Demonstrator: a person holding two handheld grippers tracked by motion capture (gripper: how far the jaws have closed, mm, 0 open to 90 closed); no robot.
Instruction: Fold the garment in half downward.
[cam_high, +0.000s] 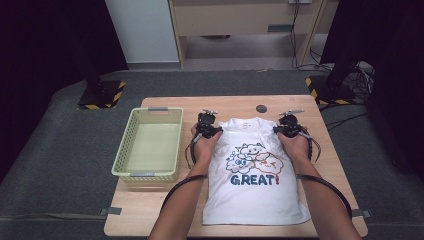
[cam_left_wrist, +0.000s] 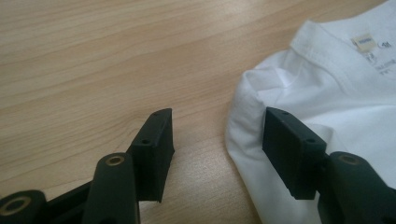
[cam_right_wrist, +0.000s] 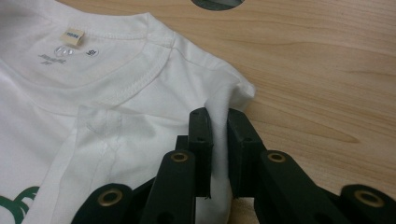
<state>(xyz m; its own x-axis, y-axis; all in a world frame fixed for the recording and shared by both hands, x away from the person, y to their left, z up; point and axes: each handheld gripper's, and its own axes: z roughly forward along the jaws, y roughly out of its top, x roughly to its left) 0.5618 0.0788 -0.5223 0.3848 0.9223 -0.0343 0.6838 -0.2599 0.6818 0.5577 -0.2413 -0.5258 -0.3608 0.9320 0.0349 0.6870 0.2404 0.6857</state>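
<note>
White T-shirt flat on wooden table, folded sleeves in, beside green basket. Right gripper clamped on a fold of its shoulder edge. Left gripper half open, straddling the other shoulder edge, pads not pressing.

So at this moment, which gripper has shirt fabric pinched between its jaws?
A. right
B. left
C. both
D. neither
A: the right gripper squeezes a fold at the white T-shirt shoulder, while the left gripper stands open around the other shoulder edge.
</note>
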